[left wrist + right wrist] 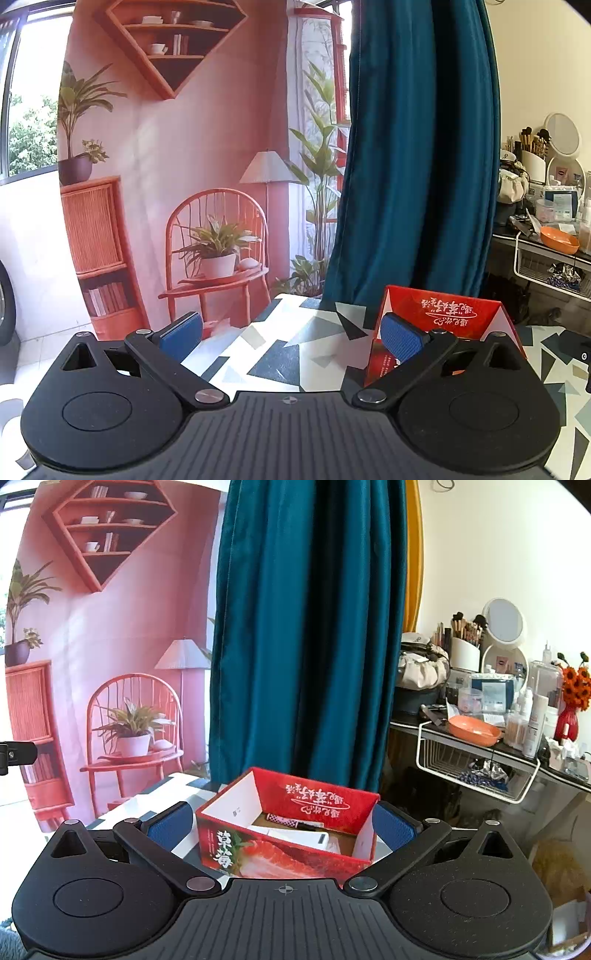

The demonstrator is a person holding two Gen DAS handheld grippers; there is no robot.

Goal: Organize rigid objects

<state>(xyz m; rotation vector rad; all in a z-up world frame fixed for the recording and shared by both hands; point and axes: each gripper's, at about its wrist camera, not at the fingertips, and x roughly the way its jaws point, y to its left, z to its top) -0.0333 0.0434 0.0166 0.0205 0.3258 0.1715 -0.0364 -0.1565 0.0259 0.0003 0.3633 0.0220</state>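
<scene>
Red cardboard box (286, 834), rectangular and glossy, is sitting on the patterned table (280, 354), holding one white slab; both tongs, left (291, 332) and right (282, 827), are gaping empty.

This is a lived-in room of a home. At about three o'clock a dressing table (480, 738) carries a round mirror (503, 619), makeup brushes (466, 626), bottles and a vase of orange flowers (574, 686). At twelve o'clock hangs a teal curtain (306, 627); at ten o'clock, a printed backdrop (110, 646) of pink furniture and plants.
</scene>
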